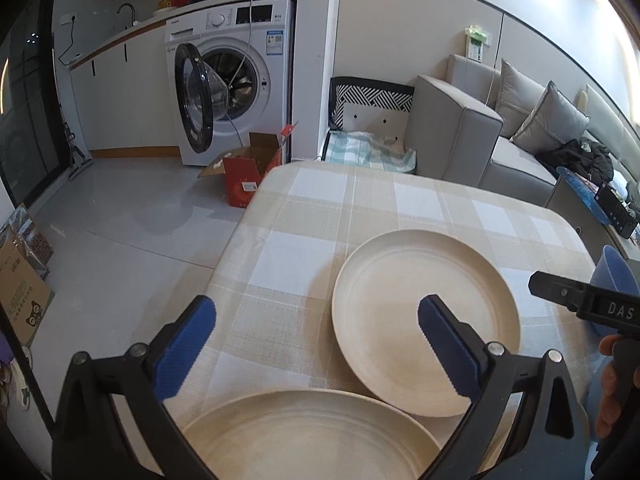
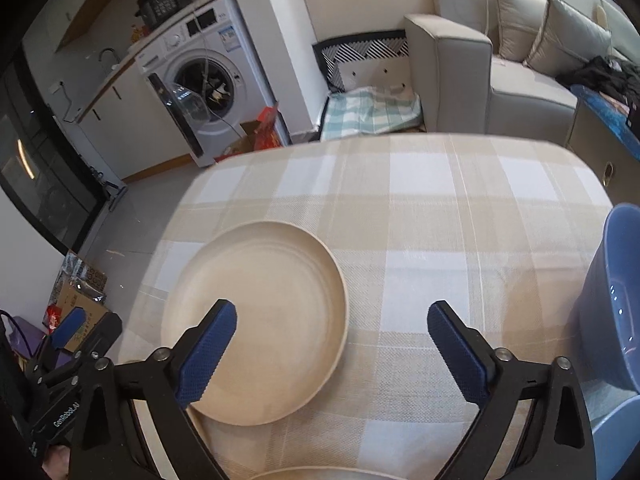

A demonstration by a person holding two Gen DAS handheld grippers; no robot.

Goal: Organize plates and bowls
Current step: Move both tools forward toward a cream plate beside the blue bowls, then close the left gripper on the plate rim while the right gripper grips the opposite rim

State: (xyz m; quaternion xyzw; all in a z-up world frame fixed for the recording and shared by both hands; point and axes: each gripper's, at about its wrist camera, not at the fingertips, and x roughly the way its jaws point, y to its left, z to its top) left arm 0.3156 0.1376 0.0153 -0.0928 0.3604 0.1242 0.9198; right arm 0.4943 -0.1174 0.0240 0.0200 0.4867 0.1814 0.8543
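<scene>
Two cream plates lie on the checked tablecloth. The far plate (image 1: 424,320) (image 2: 260,312) lies flat, and its near rim overlaps the near plate (image 1: 308,436). My left gripper (image 1: 316,336) hangs open above the cloth. Its right finger (image 1: 444,344) is over the far plate and the near plate is just below it. My right gripper (image 2: 332,344) is open too, with nothing between its pads. Its left finger (image 2: 208,352) is over the far plate's near edge. A blue bowl (image 2: 616,300) (image 1: 616,276) stands at the right edge.
The table (image 2: 420,200) ends in a rounded far edge, with floor to the left. Beyond it are a washing machine (image 1: 236,80) with its door open, a red box (image 1: 244,176) and a grey sofa (image 1: 452,132). A hand (image 1: 612,380) holds the right tool.
</scene>
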